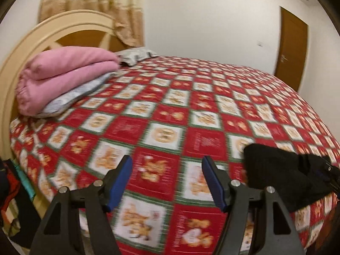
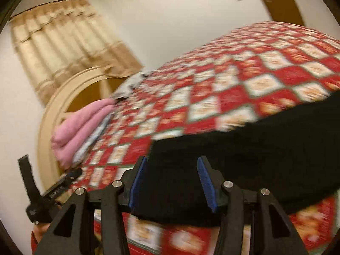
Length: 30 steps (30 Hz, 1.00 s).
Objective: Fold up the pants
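Note:
The black pants (image 1: pixel 282 176) lie folded on a red checked bedspread (image 1: pixel 165 114), at the near right of the left wrist view. My left gripper (image 1: pixel 166 182) is open and empty over the bedspread, left of the pants. In the right wrist view the pants (image 2: pixel 244 157) fill the lower middle. My right gripper (image 2: pixel 172 182) is open just above them, its blue pads (image 2: pixel 138 182) apart with black cloth seen between. Whether it touches the cloth I cannot tell. The left gripper (image 2: pixel 42 193) shows at the lower left of that view.
A folded pink blanket (image 1: pixel 61 74) on a grey pillow (image 1: pixel 78 95) sits by the cream headboard (image 1: pixel 25 48). Another grey pillow (image 1: pixel 136 55) lies further back. Beige curtains (image 1: pixel 93 6) and a brown door (image 1: pixel 291 46) stand behind. Both views are blurred.

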Each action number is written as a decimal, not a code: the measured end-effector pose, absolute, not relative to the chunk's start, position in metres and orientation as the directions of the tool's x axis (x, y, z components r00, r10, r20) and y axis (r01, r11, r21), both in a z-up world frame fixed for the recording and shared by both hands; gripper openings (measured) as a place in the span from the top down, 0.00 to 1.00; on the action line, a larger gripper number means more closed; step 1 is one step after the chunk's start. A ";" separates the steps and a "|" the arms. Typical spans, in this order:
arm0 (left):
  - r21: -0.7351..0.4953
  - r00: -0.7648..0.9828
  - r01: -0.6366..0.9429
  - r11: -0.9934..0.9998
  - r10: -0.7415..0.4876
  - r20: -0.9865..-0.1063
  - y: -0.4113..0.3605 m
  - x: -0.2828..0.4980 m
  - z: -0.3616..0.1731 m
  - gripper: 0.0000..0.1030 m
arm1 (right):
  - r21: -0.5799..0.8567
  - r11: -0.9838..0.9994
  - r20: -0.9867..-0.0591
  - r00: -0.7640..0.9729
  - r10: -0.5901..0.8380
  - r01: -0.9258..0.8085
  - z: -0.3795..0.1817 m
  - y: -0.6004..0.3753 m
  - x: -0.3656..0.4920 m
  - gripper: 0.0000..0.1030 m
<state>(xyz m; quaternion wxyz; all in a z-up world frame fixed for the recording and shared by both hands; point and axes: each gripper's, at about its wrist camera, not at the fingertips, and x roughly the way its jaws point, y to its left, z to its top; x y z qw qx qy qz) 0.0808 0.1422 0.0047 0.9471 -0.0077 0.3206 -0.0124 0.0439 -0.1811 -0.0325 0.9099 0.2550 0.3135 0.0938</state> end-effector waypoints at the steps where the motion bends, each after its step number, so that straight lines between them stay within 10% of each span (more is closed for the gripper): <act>1: -0.022 0.788 0.045 0.999 -0.049 -0.613 0.132 0.081 0.002 0.32 | 0.512 0.859 -0.540 0.781 0.314 0.009 -0.037 -0.188 0.040 0.50; 30: 0.105 0.712 0.142 0.984 -0.028 -0.702 0.075 0.090 -0.031 0.29 | 0.479 0.876 -0.644 0.697 0.315 0.047 -0.074 -0.176 0.053 0.50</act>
